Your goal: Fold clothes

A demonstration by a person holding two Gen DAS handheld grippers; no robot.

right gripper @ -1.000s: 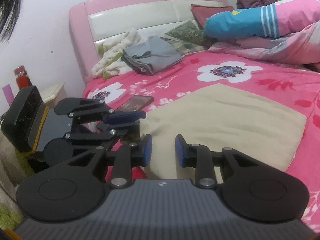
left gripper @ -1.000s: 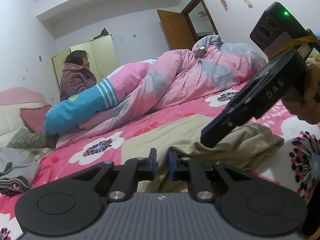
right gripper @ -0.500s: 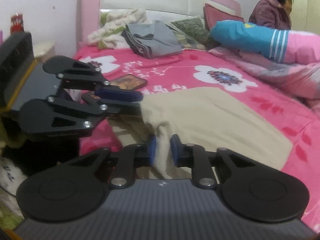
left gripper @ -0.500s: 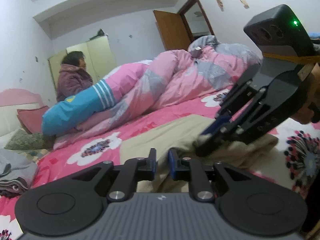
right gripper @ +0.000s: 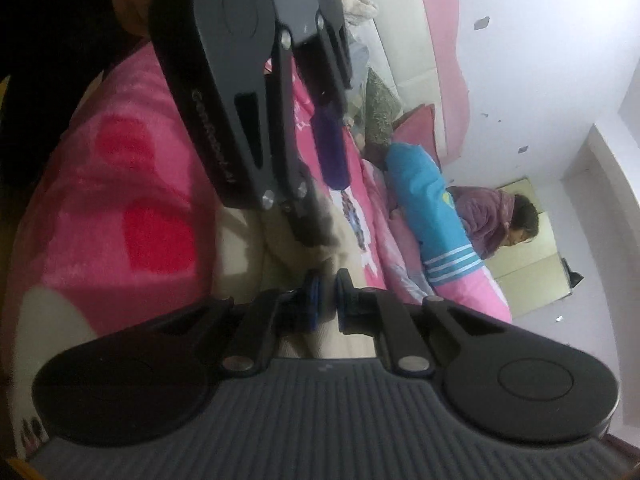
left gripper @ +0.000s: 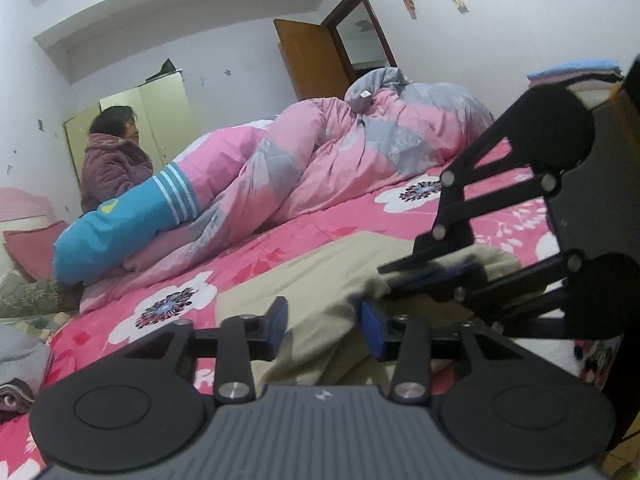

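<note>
A beige garment (left gripper: 320,268) lies spread on the pink flowered bed sheet (left gripper: 280,248). My left gripper (left gripper: 324,324) sits low at the garment's near edge. Its jaws are opening, with beige cloth lying loosely between the blue pads and not pressed. My right gripper (left gripper: 396,280) comes in from the right, turned on its side, and is shut on a bunched fold of the same garment. In the right wrist view its pads (right gripper: 314,300) are pinched on beige cloth (right gripper: 244,248). The left gripper (right gripper: 326,212) is just ahead of them.
A heaped pink and grey quilt (left gripper: 320,168) and a blue striped bolster (left gripper: 120,232) fill the far side of the bed. A person in a purple coat (left gripper: 112,164) sits beyond them. Grey folded clothes (left gripper: 20,360) lie at the left, near the pink headboard (right gripper: 420,40).
My right gripper has rolled onto its side, dropped to the garment and shut on a fold of it. My left gripper's jaws have spread apart and let the cloth go.
</note>
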